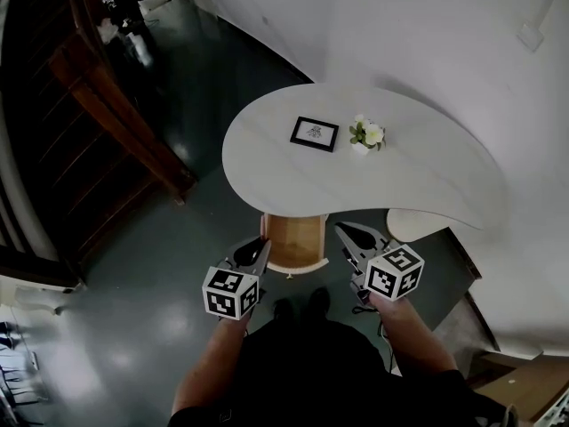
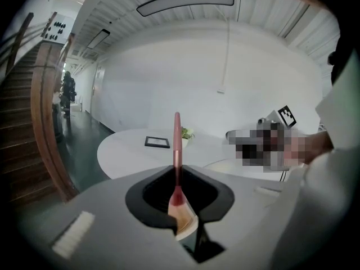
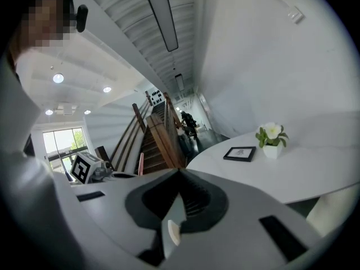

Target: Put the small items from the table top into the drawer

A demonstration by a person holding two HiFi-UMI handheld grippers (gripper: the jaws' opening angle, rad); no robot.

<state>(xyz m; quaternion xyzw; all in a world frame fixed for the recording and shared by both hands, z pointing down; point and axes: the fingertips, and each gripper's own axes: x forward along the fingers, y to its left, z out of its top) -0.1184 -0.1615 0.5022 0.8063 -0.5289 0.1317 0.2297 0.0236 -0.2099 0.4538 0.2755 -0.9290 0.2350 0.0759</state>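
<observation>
Fingers of the left gripper are pressed together on a pink brush. The brush stands straight up from between them. Its thin pink handle points up and its tan hairy end is down in the grip. Fingers of the right gripper are together too, and a small white thing sits pinched between them. It is too small to tell what it is.

The person stands in front of a white bench with a curvy edge. Both grippers are held low, near the person's body, one on each side of the drawer. The drawer sticks out, open, from under the front edge of the bench, and its brown wooden inside shows. The pink brush is up in the left gripper, beside the drawer and outside it.

On top of the bench lies a black picture frame. Just beside it on the right stands a little white flower pot with white flowers and green leaves. Both are well apart from the grippers.

Wooden stairs go up on the left, over a dark shiny floor. A white wall rises behind the bench.
</observation>
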